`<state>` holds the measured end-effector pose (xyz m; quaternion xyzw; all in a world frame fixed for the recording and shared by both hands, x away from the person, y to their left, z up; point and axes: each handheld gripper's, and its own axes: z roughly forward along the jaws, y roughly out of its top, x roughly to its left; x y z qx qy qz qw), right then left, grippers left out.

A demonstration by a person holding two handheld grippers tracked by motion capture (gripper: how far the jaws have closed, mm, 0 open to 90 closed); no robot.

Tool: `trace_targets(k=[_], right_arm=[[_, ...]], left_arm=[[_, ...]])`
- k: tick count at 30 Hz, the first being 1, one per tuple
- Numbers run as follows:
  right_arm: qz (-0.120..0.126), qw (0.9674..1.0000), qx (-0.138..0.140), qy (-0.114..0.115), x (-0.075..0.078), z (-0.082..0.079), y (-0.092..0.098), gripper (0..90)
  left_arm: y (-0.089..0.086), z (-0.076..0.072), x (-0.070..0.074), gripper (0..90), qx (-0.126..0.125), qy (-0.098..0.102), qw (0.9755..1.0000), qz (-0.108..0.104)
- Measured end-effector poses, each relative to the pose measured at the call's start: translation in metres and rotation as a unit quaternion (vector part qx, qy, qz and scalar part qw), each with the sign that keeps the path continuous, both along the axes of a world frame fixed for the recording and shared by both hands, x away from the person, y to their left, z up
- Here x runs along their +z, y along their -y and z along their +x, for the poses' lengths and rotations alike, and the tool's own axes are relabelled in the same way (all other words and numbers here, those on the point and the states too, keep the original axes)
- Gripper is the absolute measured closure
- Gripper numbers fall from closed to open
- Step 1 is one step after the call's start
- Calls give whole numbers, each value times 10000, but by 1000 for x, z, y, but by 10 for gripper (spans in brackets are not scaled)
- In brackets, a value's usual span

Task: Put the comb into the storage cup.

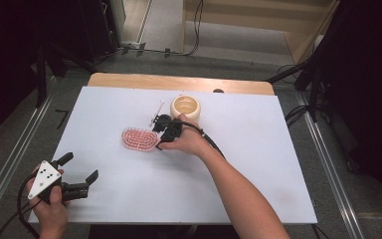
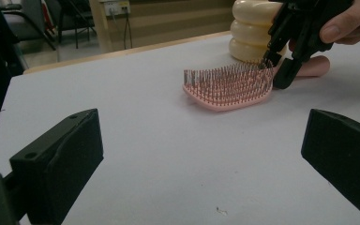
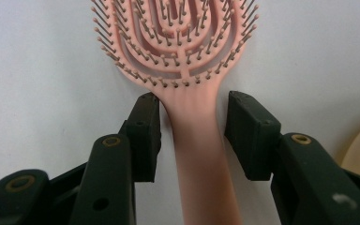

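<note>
White-topped table (image 1: 258,164), a strip of bare wood showing along its far edge. Lying flat on it near the middle, a pink hairbrush (image 1: 139,139), bristles up, handle toward a cream ribbed holder (image 1: 185,106) that stands just beyond. Beside the holder, a thin pale stick-like item (image 1: 157,110), too small to identify.

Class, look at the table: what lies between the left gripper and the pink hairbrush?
Nothing: in the left gripper view, bare white table stretches from the open left gripper to the pink hairbrush. The high view agrees.
</note>
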<state>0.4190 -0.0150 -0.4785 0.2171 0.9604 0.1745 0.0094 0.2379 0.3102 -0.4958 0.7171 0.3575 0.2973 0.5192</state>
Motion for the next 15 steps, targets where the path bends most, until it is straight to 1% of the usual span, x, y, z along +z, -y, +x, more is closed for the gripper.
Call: trace_targets(k=[4,5,7,9,12,13,15], right_arm=[[-4,10000,31,39,0,0,0,548],[-54,10000,30,38,0,-1,0,553],[-78,9999,88,124,0,-2,-1,576],[-118,9995,169,219,0,-3,-2,619],[-187,9993,211,251,0,-4,-4,646],[-188,9992,250,252,1,-5,-4,668],[-166,9994,219,218,0,-5,-4,675]], left_arm=[[0,0,0,0,-14,2,10000,11],[0,0,0,0,-13,1,10000,13],[0,0,0,0,-11,-3,10000,14],[0,0,0,0,-9,-5,10000,15],[0,0,0,0,-10,-11,10000,14],[0,1,0,0,-11,-14,10000,15],[1,1,0,0,-9,-20,10000,16]])
